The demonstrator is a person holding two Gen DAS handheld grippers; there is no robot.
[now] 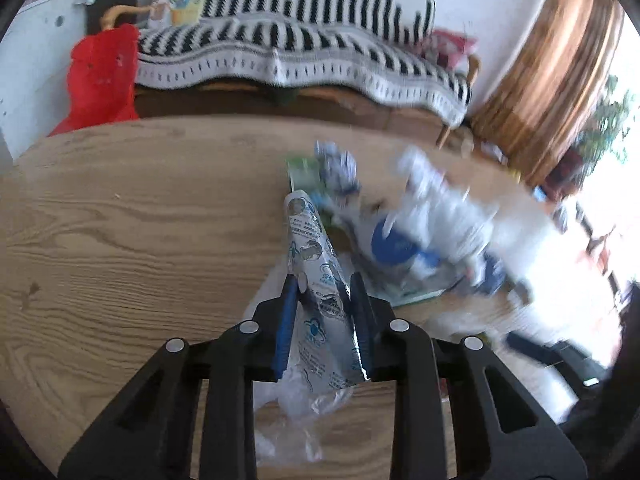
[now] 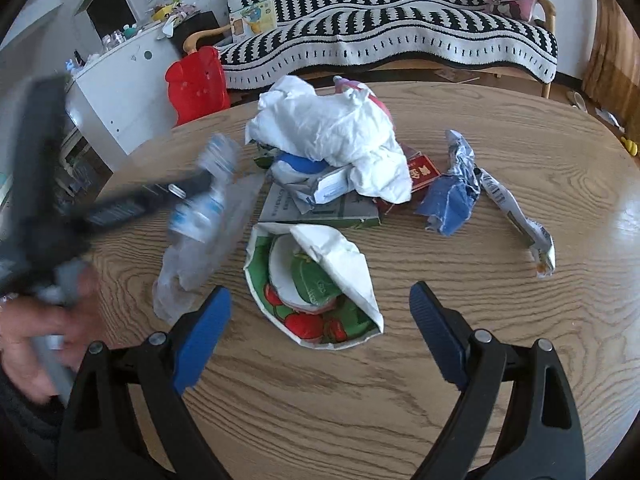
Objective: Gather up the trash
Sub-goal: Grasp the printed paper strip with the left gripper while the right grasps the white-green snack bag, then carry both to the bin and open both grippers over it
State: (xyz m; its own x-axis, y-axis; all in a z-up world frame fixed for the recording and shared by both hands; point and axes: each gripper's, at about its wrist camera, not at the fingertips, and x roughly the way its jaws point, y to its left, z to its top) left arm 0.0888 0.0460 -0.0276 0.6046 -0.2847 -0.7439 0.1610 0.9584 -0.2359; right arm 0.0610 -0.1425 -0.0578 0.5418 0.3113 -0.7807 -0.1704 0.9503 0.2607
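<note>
A silver printed wrapper [image 1: 310,248] stands between the blue pads of my left gripper [image 1: 323,280], which is shut on it above a clear plastic bag [image 1: 296,396]. In the right wrist view the left gripper [image 2: 188,184] shows blurred at the left, held by a hand [image 2: 36,332]. My right gripper [image 2: 320,292] is open and holds nothing. It hovers over a crushed paper bowl [image 2: 312,280] with red and green print. Behind the bowl is a trash pile: a white crumpled bag [image 2: 332,128], a red box [image 2: 424,172], a blue wrapper [image 2: 448,200] and a long white wrapper [image 2: 516,220].
The wooden table [image 2: 440,360] is oval, with bare wood at the front and right. Behind it stand a sofa [image 2: 400,40] with a black-and-white cover, a red bag [image 2: 196,84] and a white cabinet [image 2: 120,80]. A brown curtain [image 1: 552,60] hangs at the right.
</note>
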